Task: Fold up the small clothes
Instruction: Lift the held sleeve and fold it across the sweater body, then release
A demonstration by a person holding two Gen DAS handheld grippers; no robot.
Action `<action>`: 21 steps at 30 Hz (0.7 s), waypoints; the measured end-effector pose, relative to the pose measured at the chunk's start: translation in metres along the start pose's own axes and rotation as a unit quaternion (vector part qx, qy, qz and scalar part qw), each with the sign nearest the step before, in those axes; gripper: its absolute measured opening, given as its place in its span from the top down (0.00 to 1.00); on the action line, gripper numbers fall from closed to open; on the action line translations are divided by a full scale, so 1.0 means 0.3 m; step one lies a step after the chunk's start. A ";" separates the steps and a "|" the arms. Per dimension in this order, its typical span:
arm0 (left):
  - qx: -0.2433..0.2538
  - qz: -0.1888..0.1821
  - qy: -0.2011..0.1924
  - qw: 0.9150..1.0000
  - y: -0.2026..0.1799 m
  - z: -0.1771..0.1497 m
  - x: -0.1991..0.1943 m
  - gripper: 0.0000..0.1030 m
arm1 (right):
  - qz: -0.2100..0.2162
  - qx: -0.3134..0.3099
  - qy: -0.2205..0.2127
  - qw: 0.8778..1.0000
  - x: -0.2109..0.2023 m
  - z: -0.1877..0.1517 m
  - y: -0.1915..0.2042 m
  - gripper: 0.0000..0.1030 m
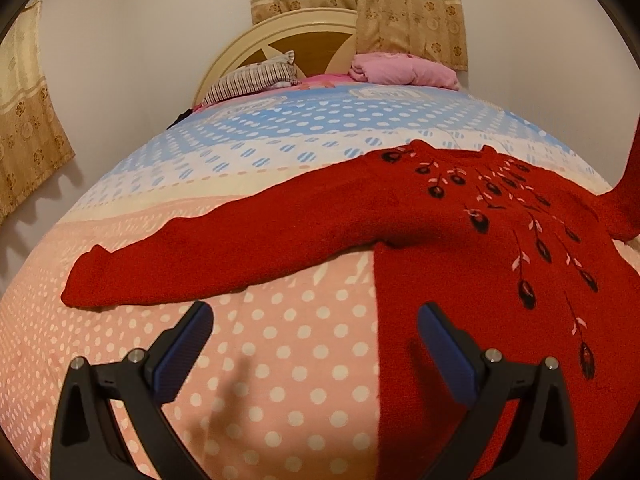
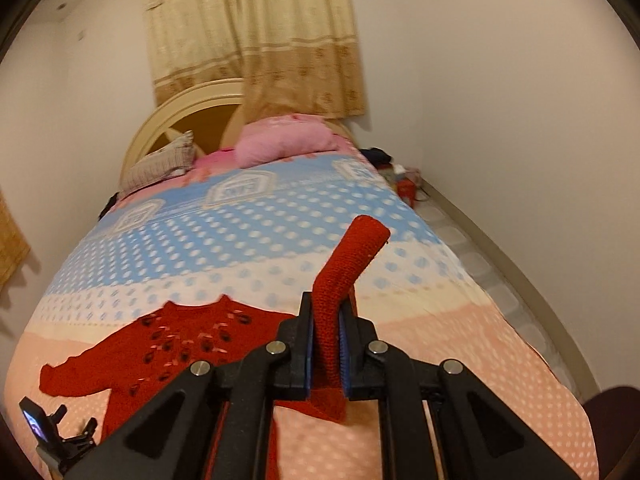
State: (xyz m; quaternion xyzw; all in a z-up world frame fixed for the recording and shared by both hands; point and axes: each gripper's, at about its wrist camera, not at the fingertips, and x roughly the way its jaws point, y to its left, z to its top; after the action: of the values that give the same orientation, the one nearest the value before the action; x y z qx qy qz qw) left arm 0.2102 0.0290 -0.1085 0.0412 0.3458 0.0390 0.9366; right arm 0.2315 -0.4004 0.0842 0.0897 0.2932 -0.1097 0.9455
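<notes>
**Right wrist view: one sleeve pinched and lifted, ready to fold inward**

Right wrist view shows my right gripper [image 2: 326,334] clamped on a sleeve [image 2: 352,256] of the red sweater [image 2: 168,344], the cuff standing up past the pads at the centre of the frame. The sweater's body lies flat on the dotted bedsheet [image 2: 460,344] at lower left, embroidered front up.

In the left wrist view my left gripper [image 1: 314,344] hangs spread wide and empty at the bottom of the frame, over the pink sheet just beside the sweater's side edge. The other sleeve [image 1: 192,256] lies stretched out toward the left of the frame.

To do this fold well, I judge I should carry the held sleeve across the chest in a low arc, keeping the knit lightly taut so it lands flat. The left gripper could press the body down near the shoulder, since a soft knit like this may drag and bunch.
</notes>
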 end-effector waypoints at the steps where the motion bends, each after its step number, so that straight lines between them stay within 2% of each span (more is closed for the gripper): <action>1: -0.001 0.000 0.000 1.000 0.004 -0.001 0.001 0.00 | 0.006 -0.006 0.000 1.000 0.002 0.009 0.035 0.91; 13: -0.024 -0.009 0.009 1.000 0.065 -0.029 0.031 0.00 | 0.073 -0.088 -0.017 0.993 -0.007 0.055 0.458 0.91; 21: -0.050 -0.032 0.021 0.998 0.099 -0.047 0.043 0.00 | 0.115 -0.125 -0.005 0.985 0.062 0.021 0.690 0.91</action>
State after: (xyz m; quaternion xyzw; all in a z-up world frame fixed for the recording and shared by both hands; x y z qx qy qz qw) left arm 0.2096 0.0606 -0.1244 -0.0176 0.3639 0.0273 0.9309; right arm 0.3036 -0.2062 0.1005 0.0031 0.2877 0.0371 0.9570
